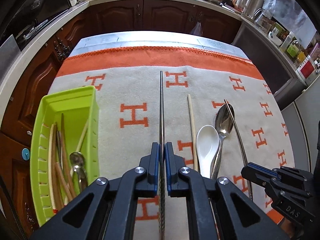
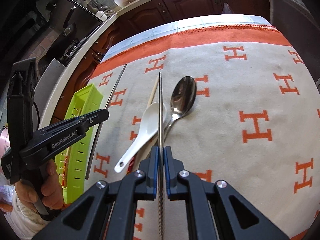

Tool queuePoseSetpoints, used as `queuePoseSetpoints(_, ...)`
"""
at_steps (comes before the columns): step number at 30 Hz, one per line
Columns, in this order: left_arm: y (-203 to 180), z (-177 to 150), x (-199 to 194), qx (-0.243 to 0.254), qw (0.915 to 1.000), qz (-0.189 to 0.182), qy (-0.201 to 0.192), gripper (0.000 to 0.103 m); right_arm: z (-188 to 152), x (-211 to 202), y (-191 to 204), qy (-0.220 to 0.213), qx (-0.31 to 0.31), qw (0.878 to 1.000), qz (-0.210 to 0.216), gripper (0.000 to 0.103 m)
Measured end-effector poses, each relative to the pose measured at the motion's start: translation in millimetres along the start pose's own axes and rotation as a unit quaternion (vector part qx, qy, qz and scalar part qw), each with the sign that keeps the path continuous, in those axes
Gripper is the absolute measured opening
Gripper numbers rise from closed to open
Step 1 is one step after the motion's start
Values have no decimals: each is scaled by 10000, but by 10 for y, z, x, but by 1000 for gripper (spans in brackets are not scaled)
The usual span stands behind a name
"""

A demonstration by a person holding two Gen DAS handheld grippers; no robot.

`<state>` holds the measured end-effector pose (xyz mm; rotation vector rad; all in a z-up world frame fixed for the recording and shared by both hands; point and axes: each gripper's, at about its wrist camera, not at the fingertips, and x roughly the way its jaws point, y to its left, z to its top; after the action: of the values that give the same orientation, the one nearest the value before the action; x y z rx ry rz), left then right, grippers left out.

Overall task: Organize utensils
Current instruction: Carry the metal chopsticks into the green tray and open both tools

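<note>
Below us, the surface wears a grey cloth with orange H letters; dark wood cabinets curve along the frame's top. Our left tongs pinch one steel chopstick, our right tongs another. A green tray sits lower left, spoons centre-right.

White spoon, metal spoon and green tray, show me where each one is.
white spoon (image 2: 149,118): right wrist view, on its bowl
metal spoon (image 2: 184,95): right wrist view, on its bowl
green tray (image 1: 68,102): left wrist view, far inner wall
</note>
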<state>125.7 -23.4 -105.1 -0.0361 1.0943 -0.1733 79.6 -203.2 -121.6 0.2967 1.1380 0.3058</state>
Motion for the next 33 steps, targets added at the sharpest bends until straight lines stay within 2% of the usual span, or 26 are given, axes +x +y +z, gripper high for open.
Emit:
queuePoseSetpoints(7,429,-221,-601,-110,9991,360,-215,3,13,-130,542,100,-192,9972,722,5)
queuePoseSetpoints(14,1037,-422,-752,-513,9957,711,-314,4,115,16,1225,347,-348,9933,1047,5)
queuePoseSetpoints(19,1323,-564,-654,-722,9951,642,-216,4,203,314,1583,603,-186,9930,995,6)
queuePoseSetpoints(27,1573,-703,-437,-929,9952,319,12,4,189,775,1903,1055,-14,9910,827,6)
queuePoseSetpoints(28,1584,-712,-429,-928,9952,306,11,6,183,822,1924,1086,13,9911,768,6)
queuePoseSetpoints(32,1581,-719,-445,-862,9958,306,-63,31,164,922,1926,1209,-3,9911,558,9)
queuePoseSetpoints(33,1574,-717,-459,-853,9958,314,-83,33,159,928,1926,1195,-13,9916,495,9)
